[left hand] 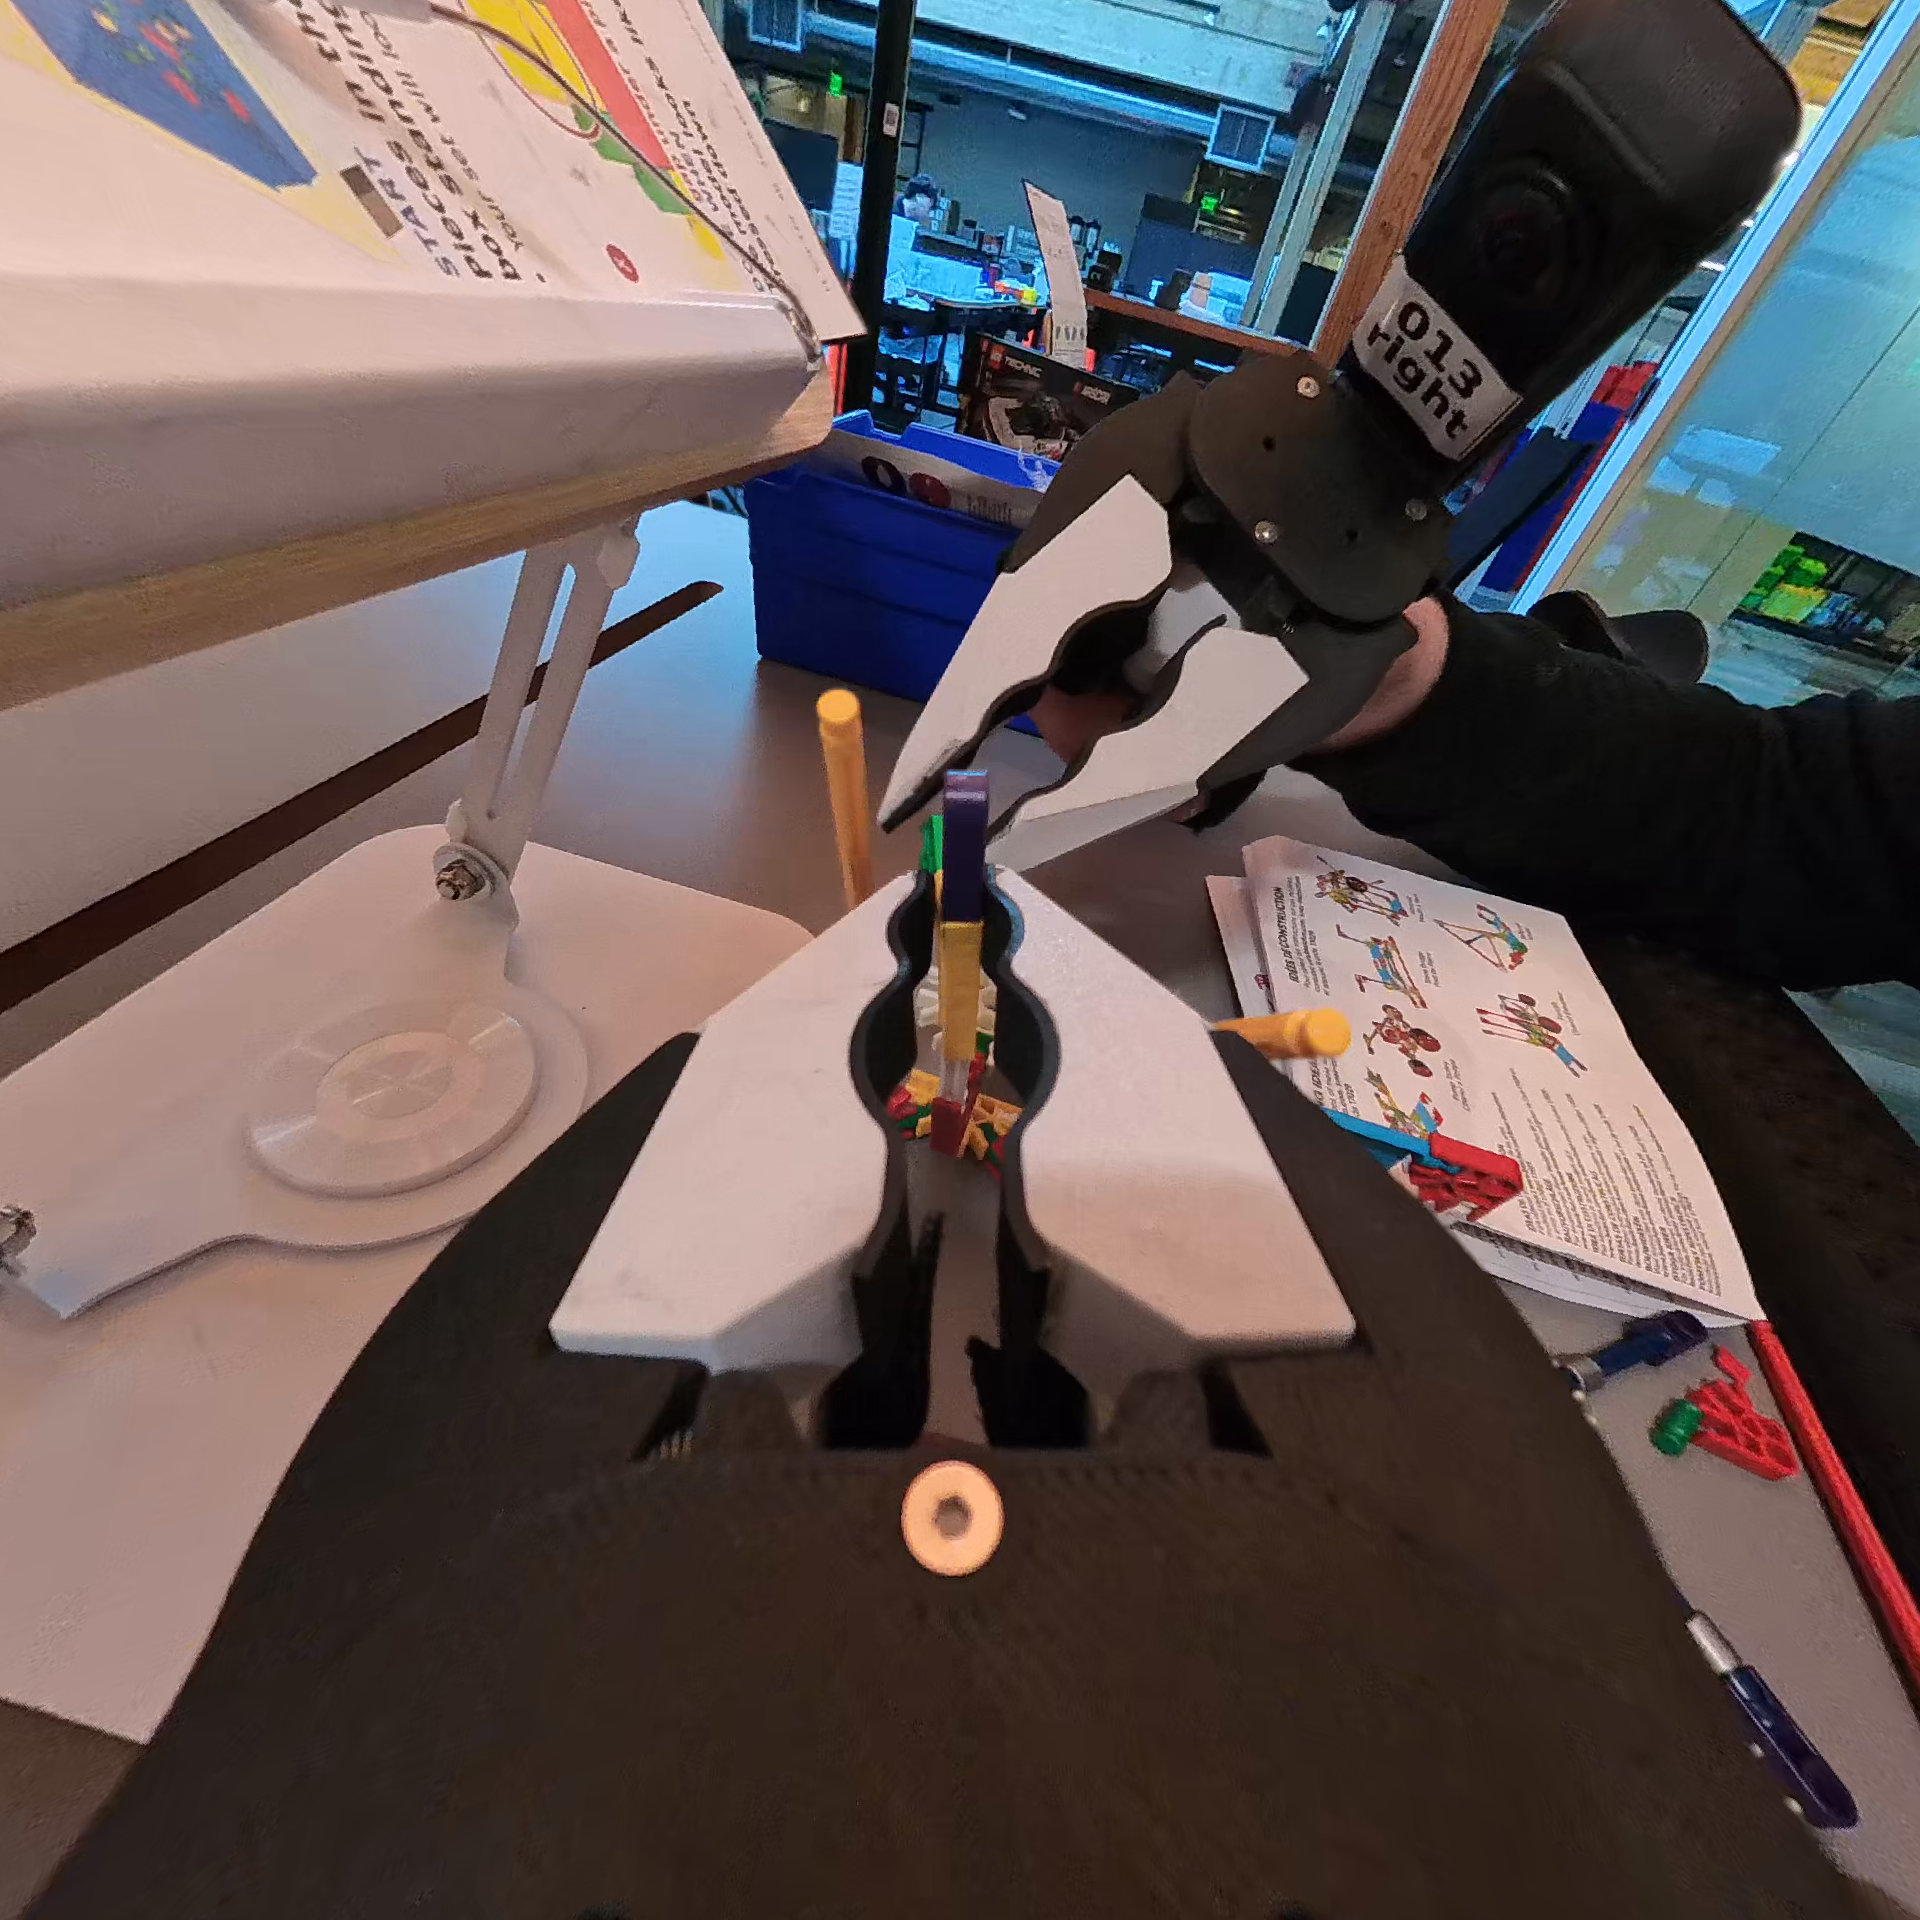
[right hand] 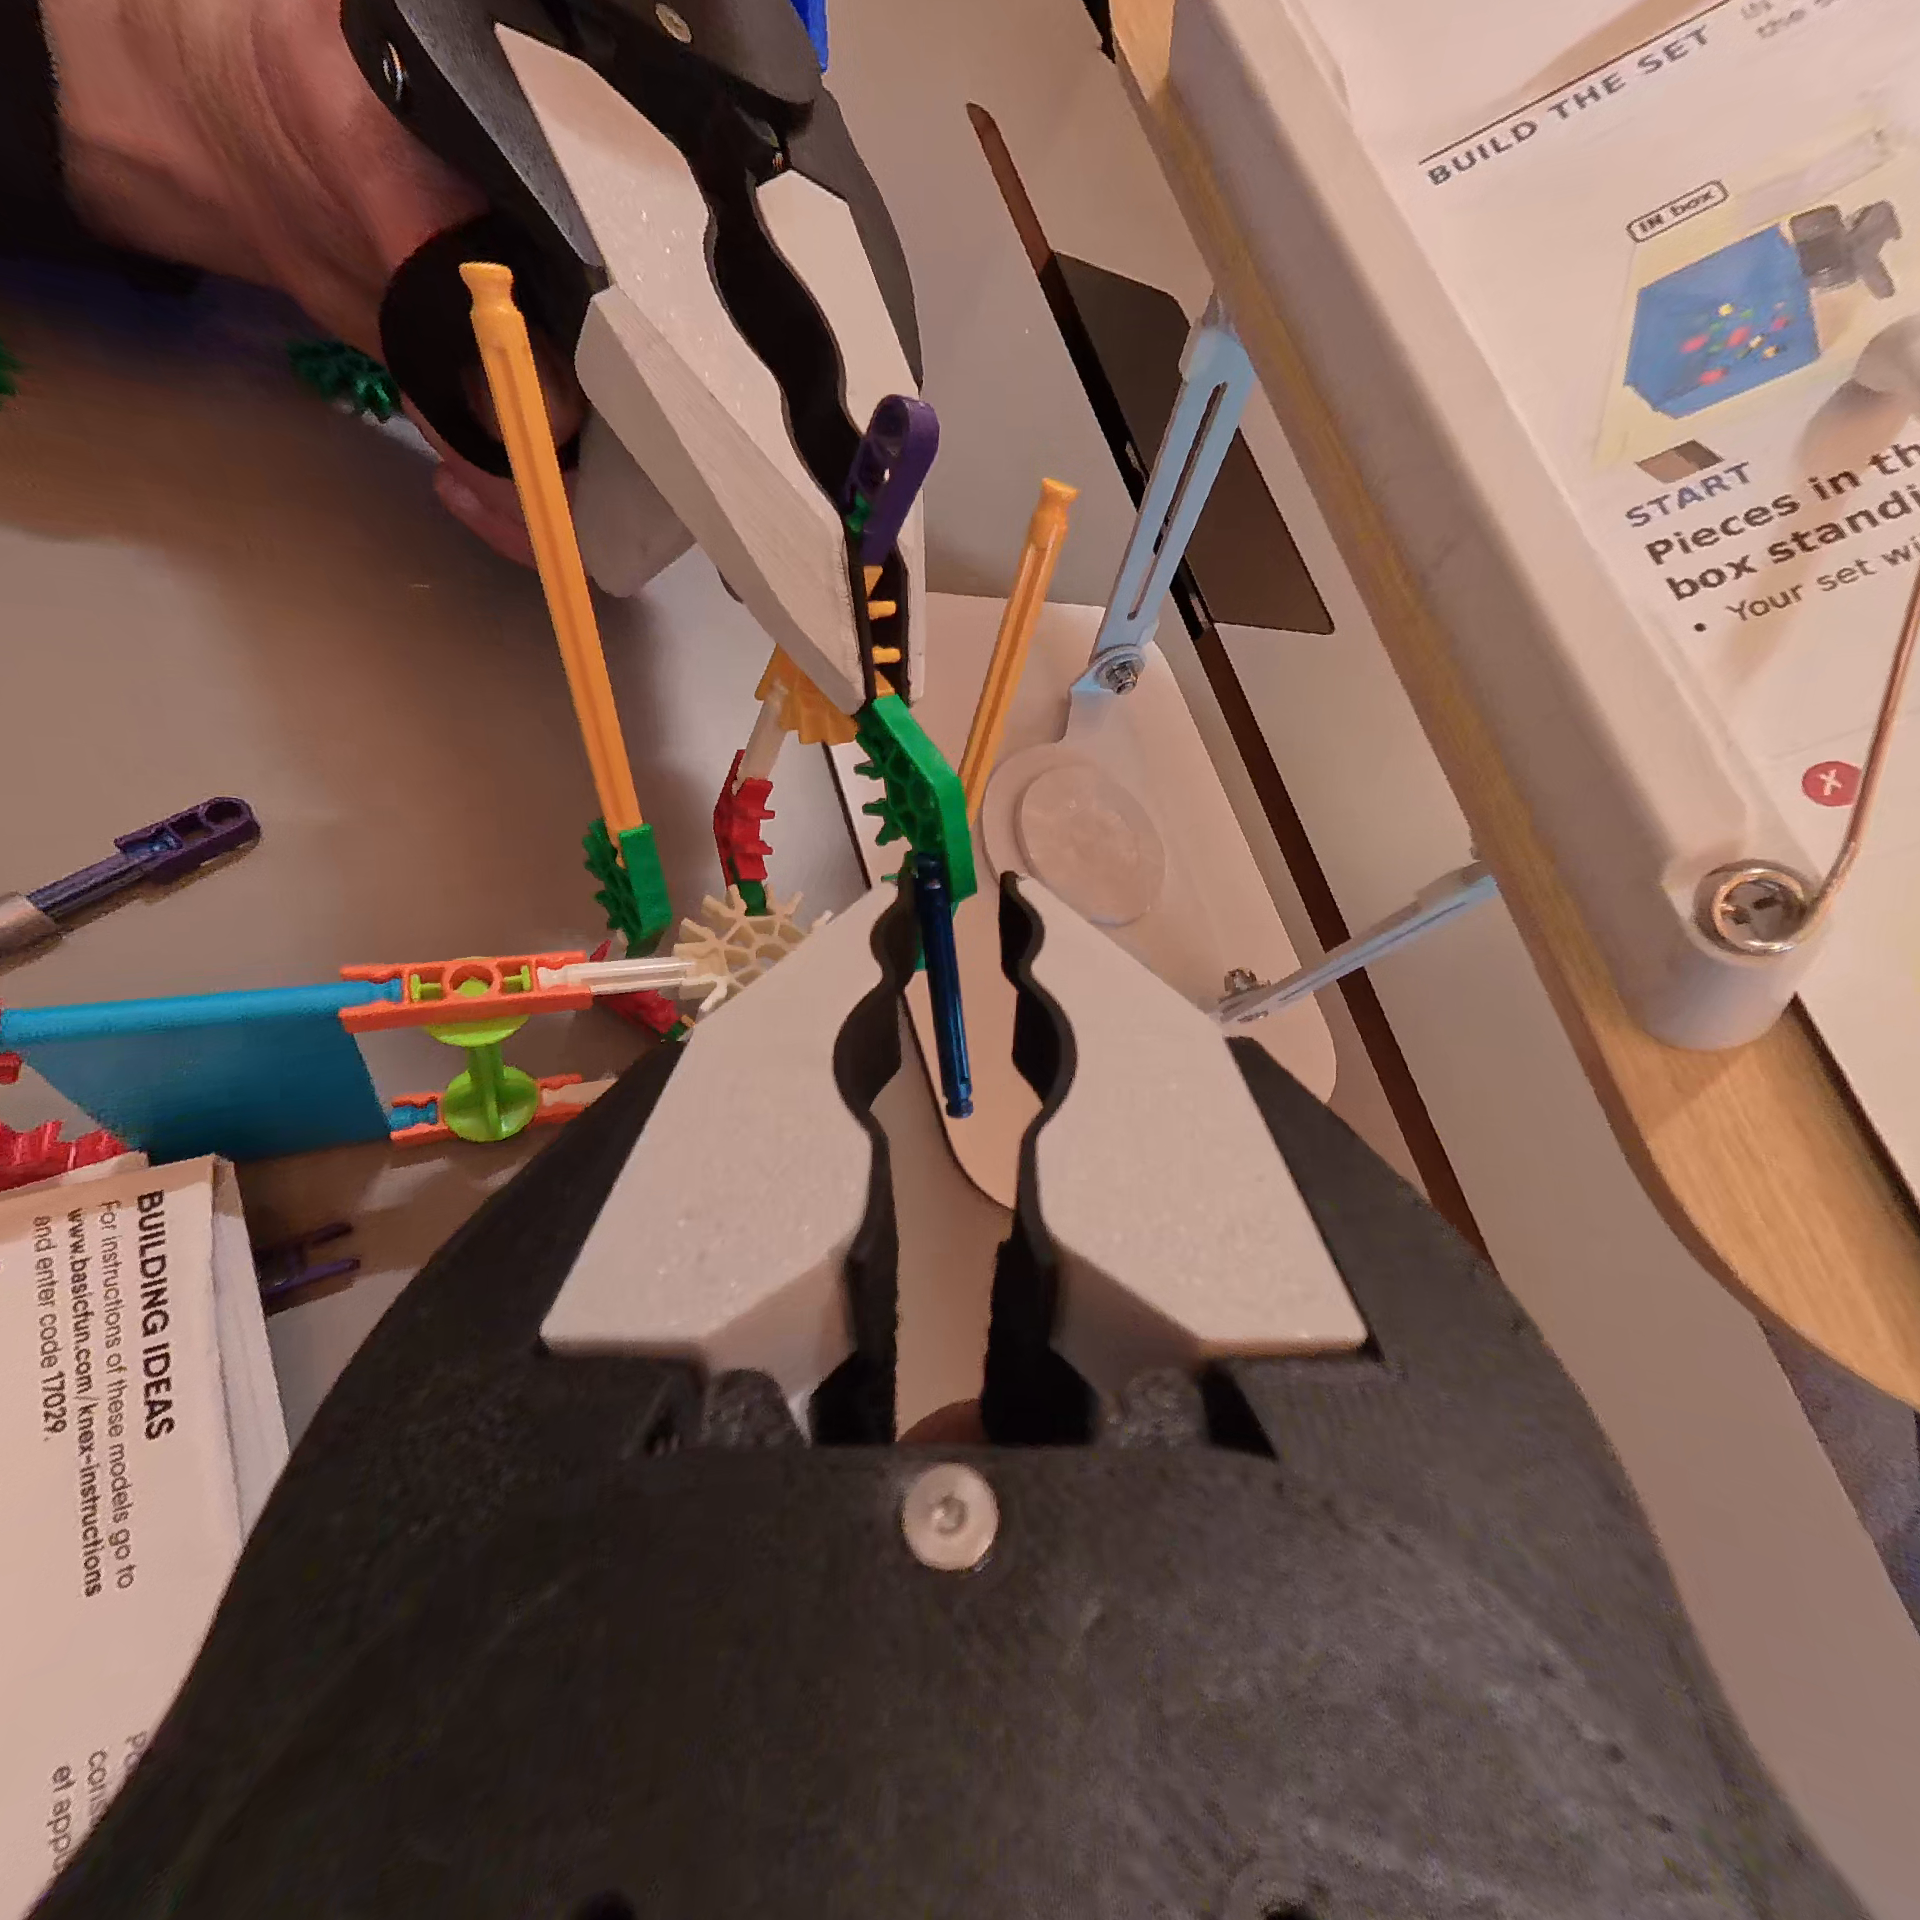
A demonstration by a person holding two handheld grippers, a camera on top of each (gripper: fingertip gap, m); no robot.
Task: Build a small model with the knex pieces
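Note:
A small model of colourful plastic rods and connectors stands on the table (right hand: 312, 644). My left gripper (left hand: 961, 894) is shut on its upright yellow connector (left hand: 961, 977), with a purple connector (left hand: 964, 821) sticking out above the fingertips. In the right wrist view the left gripper (right hand: 873, 686) comes in from the top left. My right gripper (right hand: 951, 904) is open, and a dark blue rod (right hand: 940, 987) hanging from a green connector (right hand: 920, 800) lies between its fingers. In the left wrist view the right gripper (left hand: 951, 831) reaches down to the purple connector from the upper right.
A white document stand (left hand: 312, 1091) holds a printed board (right hand: 1558, 520) over the table. Two yellow rods (right hand: 551, 540) (right hand: 1013, 644) stick up from the model. A blue panel (right hand: 197, 1070), a booklet (left hand: 1475, 1060), a blue bin (left hand: 862, 582) and loose parts (left hand: 1725, 1423) lie around. Less than 4 cm separates the two grippers' tips.

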